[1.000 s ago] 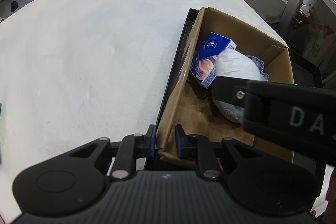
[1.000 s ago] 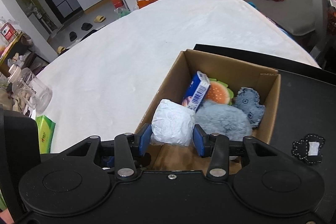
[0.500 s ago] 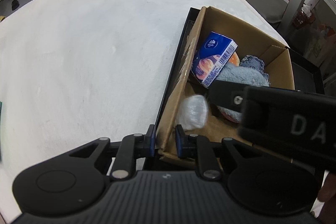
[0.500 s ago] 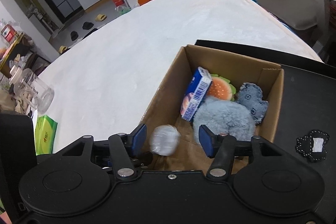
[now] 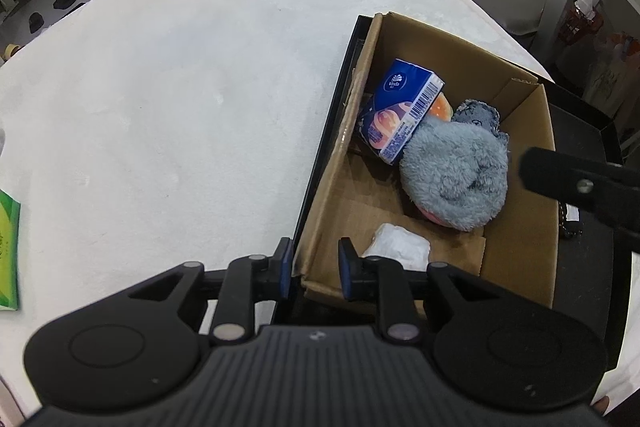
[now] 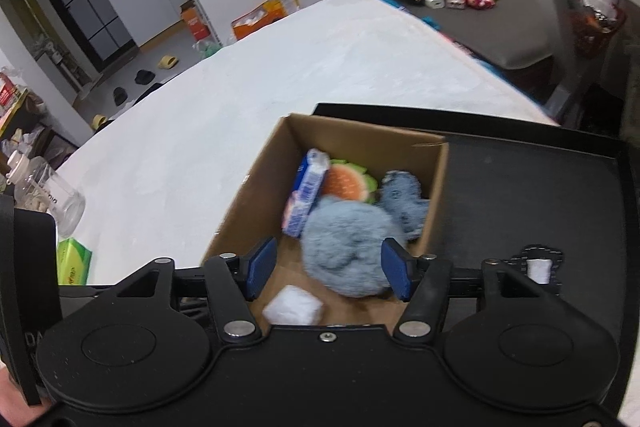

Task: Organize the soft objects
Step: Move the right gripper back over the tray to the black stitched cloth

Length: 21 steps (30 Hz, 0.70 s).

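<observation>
So I'm straddling the near corner of the box (image 5: 516,239) with my left tongs (image 5: 313,269), one pad outside the wall and one inside. They're set narrow and have just been easing open, and I can't tell if the pads are actually pinching the cardboard; I reckon I'm steadying the box while stuff goes in. My right tongs (image 6: 328,269) are hanging over the box, jaws standing fairly wide after just opening, with nothing between them. The white wad (image 5: 398,245) is lying on the box floor at the near end, right below them. Behind it are sitting the grey plush (image 5: 454,179), the tissue pack (image 5: 400,115) leaning on the left wall, a burger toy (image 6: 346,181) and a small grey plushie (image 6: 404,203). The burger is mostly buried under the pack and plush, the right view is blurring a bit, and the green pack (image 6: 72,263) on the bed is getting cut off by my left tongs' body.
</observation>
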Available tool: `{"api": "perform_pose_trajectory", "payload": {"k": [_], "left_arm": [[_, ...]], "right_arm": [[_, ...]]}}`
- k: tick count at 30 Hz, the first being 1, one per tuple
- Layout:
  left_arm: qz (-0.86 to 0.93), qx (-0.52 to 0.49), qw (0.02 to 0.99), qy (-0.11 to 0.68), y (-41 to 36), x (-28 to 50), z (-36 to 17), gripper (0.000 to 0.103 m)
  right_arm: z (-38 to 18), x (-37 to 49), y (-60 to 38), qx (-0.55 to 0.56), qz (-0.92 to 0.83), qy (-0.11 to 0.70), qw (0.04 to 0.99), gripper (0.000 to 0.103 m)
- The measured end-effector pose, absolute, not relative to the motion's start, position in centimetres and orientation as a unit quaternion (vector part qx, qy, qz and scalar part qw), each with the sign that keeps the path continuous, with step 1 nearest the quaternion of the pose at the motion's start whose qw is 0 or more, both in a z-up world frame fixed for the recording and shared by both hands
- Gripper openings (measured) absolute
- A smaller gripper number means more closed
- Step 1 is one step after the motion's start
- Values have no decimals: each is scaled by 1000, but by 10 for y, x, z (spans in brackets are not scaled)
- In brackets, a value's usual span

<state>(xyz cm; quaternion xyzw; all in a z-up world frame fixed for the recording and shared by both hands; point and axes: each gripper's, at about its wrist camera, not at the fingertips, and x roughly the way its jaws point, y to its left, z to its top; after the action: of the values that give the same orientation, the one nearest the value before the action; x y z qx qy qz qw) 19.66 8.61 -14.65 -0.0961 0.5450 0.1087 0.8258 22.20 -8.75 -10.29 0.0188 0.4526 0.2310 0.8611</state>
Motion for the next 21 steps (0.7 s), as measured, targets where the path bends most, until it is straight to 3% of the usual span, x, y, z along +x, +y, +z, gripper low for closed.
{"api": "perform_pose_trajectory", "payload": {"k": [5,16,21], "left_arm": [[113,-84,823,551,79,198,-142,26],[128,-58,818,558,68,202,-138,51],[136,-47,815,562,65,206,-135,55]], "right_arm": [[-100,222,-105,17,225,445,867,71],[-101,226,-139,23,200,435,877,87],[-105,231,-154,34,188,433,881,89]]}}
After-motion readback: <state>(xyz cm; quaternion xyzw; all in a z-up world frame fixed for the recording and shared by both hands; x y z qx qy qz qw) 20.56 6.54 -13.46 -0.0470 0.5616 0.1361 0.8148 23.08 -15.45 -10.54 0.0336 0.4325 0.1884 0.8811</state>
